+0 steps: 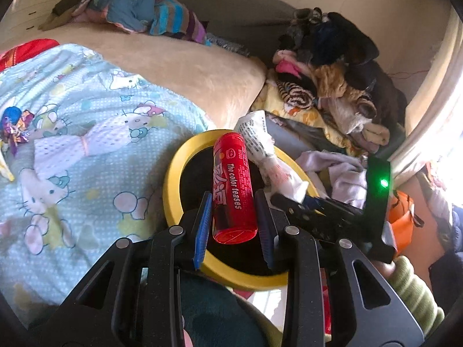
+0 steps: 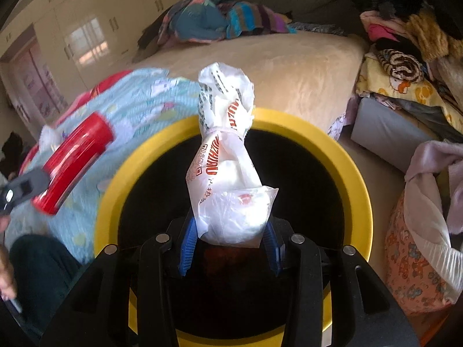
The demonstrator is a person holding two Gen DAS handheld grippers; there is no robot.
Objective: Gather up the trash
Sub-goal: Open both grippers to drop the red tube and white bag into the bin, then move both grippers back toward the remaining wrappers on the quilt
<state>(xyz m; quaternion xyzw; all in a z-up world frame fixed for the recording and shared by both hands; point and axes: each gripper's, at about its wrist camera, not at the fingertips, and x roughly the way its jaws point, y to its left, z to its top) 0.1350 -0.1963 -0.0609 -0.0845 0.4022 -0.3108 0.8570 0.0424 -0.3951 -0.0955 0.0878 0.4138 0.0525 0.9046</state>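
Note:
My left gripper (image 1: 233, 219) is shut on a red cylindrical can (image 1: 233, 188) printed "The color teases" and holds it over the yellow-rimmed bin (image 1: 173, 185). The can also shows in the right wrist view (image 2: 72, 163), left of the bin (image 2: 356, 179). My right gripper (image 2: 230, 237) is shut on a crumpled white plastic bag (image 2: 228, 170) with orange print, held above the bin's dark opening. The bag also shows in the left wrist view (image 1: 263, 144), with the right gripper's body below it. A crumpled colourful wrapper (image 1: 16, 125) lies on the blanket at far left.
A Hello Kitty blanket (image 1: 86, 144) and beige bed cover (image 1: 179, 63) lie left and behind the bin. Piles of clothes (image 1: 332, 86) sit at the right. A bundle of fabric (image 1: 139, 8) lies at the bed's far end. An orange patterned bag (image 2: 416, 260) is right of the bin.

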